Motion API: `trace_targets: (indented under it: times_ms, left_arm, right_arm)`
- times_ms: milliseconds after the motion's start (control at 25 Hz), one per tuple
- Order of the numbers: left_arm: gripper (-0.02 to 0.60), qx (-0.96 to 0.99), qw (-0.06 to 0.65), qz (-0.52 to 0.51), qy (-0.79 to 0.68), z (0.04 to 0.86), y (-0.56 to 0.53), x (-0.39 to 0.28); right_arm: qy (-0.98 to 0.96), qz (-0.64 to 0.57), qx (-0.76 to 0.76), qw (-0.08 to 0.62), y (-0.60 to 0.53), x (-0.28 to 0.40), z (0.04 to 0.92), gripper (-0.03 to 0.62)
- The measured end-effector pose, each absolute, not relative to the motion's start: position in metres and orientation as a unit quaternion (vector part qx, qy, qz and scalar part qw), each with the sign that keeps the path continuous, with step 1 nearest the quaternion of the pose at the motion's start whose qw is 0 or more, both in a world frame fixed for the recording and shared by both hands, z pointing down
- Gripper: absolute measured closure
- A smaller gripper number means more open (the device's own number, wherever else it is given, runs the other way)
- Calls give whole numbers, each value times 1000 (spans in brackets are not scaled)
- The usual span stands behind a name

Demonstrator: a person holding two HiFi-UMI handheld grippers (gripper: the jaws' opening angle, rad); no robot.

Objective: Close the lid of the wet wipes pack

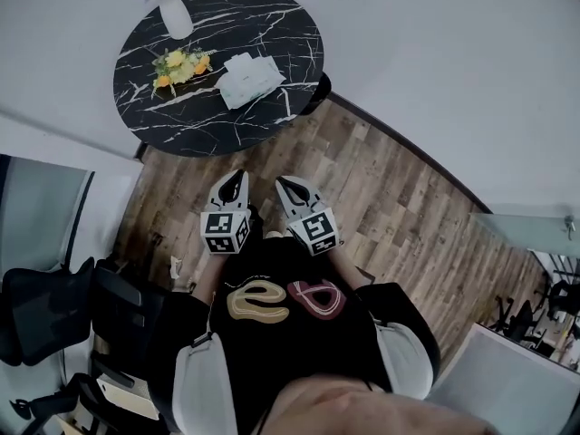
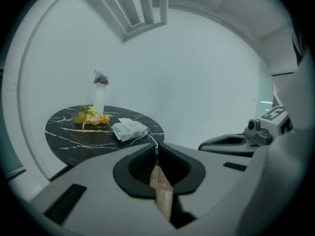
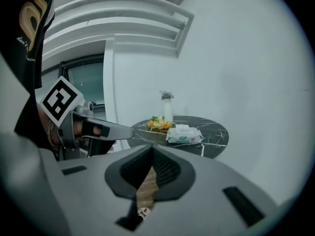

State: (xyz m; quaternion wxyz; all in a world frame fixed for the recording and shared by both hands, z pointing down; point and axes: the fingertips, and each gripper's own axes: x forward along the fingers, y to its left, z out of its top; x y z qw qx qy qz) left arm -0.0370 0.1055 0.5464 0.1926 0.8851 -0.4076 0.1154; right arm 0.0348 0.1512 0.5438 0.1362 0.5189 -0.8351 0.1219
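1. While I stand back, my left claw [image 1: 237, 178] and right claw [image 1: 285, 183] are pressed together, empty, idle.
2. Wet wipes pack [image 1: 250, 78] lies on the far worktop [image 1: 272, 16], judged out of reach; approach first.

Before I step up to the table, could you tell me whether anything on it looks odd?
Only the wet wipes pack: its lid seems flipped open. The vase stands upright; nothing looks spilled.

With jaws together and empty, the left gripper [image 2: 156, 149] has the wet wipes pack [image 2: 130, 130] at eleven o'clock on a marble table [image 2: 69, 144].
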Motion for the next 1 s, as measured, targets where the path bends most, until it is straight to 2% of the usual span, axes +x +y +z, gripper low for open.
trace_targets:
  times_ms: [160,440,800,1000]
  left_arm:
    - [551,891,198,103,-395,546,72,-36]
    - [551,896,192,104,-386,549,15,-41]
    - [551,900,183,128,-374,552,-50,-53]
    - [551,902,189,135,-364,556,-73,-58]
  right_arm:
    - [-837,142,513,127,122,24,546,583]
    - [-818,140,537,153,63,20,550,583]
    - [-798,155,566,133,-3,14,546,583]
    - [-776,154,592,158,-26,13,553,583]
